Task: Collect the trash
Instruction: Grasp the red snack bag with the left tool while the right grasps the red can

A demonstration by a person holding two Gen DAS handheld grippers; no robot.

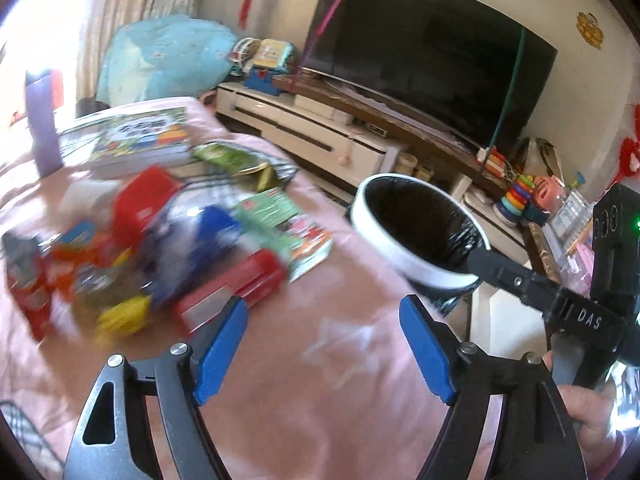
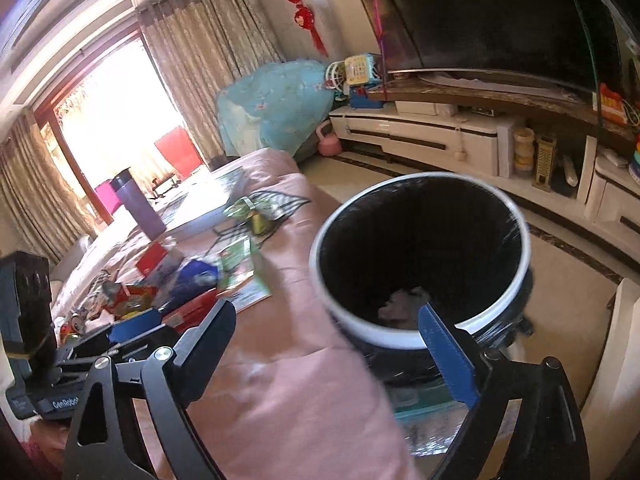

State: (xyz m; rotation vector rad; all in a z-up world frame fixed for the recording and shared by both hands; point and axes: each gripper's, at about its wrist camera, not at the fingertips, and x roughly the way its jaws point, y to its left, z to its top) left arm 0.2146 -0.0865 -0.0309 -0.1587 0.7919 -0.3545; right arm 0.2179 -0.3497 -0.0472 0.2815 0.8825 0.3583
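Across the pink-covered table the whole job splits into two zones: the trash heap on my left side and the bin off the table's right edge. I see one bin, white-rimmed with a black liner, standing just beside the table; something pale and crumpled already lies at its bottom, though I cannot tell what.

My right gripper is the nearer one to the bin: its right finger overlaps the rim, jaws spread wide and holding nothing. My left gripper sits over bare cloth with its jaws also apart and empty; the heap lies ahead and to its left, the closest piece a red flat box just beyond the left fingertip, its long axis running up and to the right. I judge the left arm should do the picking, then carry rightward to the bin.

Counting is rough, since the heap is blurred: one red flat box, one taller red carton, one blue wrapper, one yellow piece, one green-printed booklet. Farther back stand one purple bottle and one stack of books, which I judge not to be trash.
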